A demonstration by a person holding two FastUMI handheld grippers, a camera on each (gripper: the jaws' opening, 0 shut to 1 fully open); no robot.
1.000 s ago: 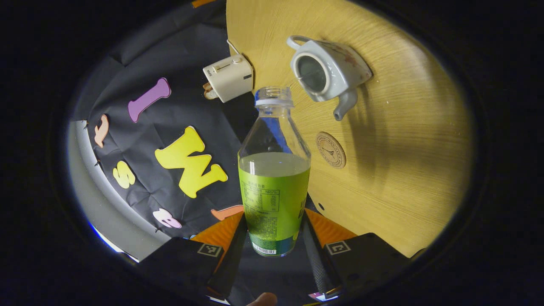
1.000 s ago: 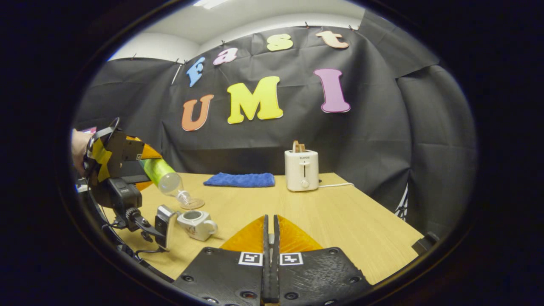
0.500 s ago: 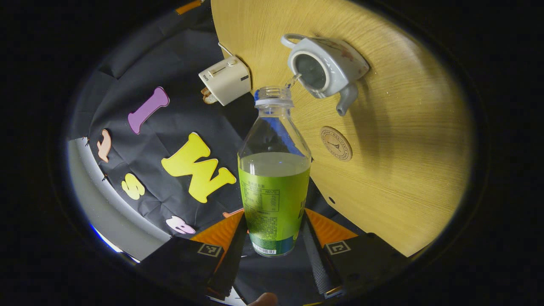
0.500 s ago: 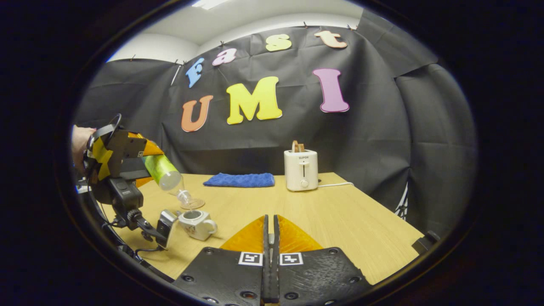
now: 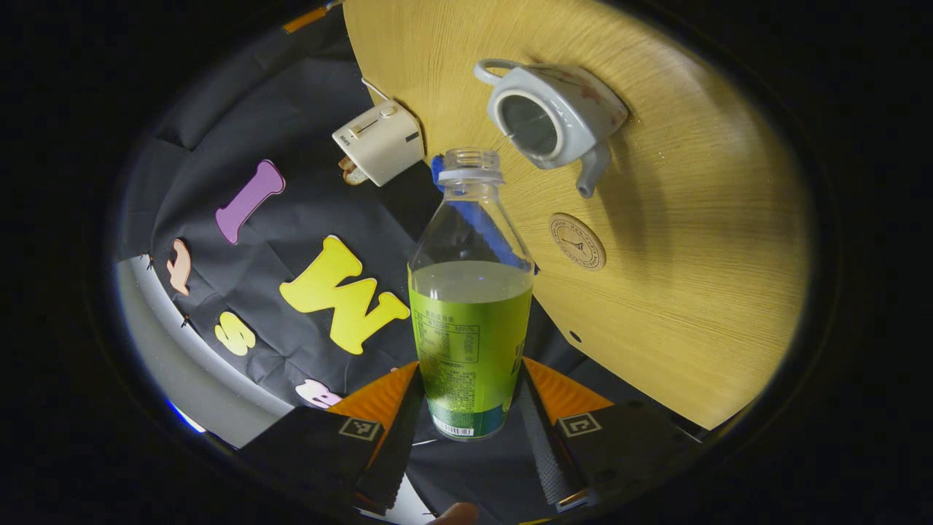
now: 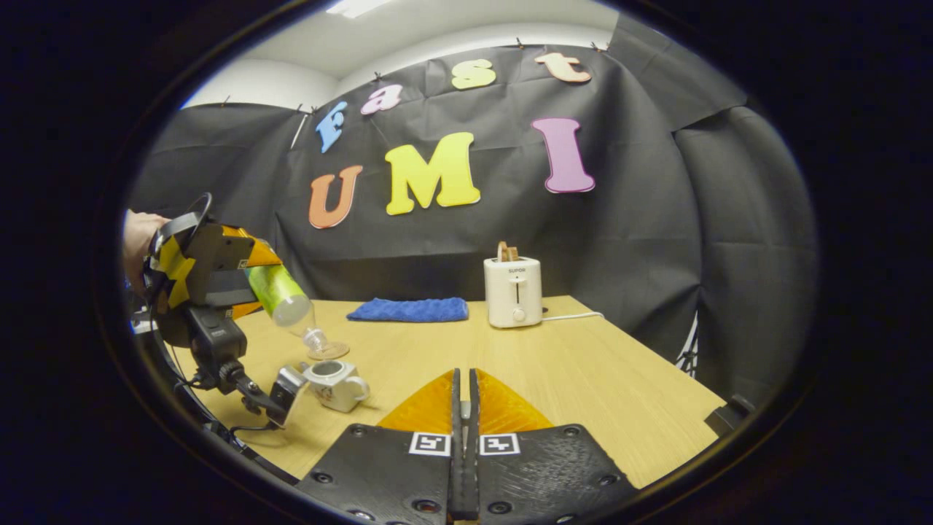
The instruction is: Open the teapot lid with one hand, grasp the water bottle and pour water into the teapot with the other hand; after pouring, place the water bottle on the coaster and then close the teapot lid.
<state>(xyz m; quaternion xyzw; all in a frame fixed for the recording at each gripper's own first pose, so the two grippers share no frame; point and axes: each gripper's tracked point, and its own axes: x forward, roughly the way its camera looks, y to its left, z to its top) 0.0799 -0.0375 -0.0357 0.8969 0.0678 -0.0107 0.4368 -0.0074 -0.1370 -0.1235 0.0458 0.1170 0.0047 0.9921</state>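
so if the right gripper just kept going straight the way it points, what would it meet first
Probably the bare table ahead of its shut fingertips, then the booth wall. The toaster sits slightly right of that line, so a brush there is possible; depth is unclear.

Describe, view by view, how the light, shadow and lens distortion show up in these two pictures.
Left gripper view: the white ceramic teapot throws a soft shadow on the bowed wooden table; a bright glint sits on the clear green-labelled water bottle. Right gripper view: even lighting, the wall bulges outward, and the white toaster looks sharp.
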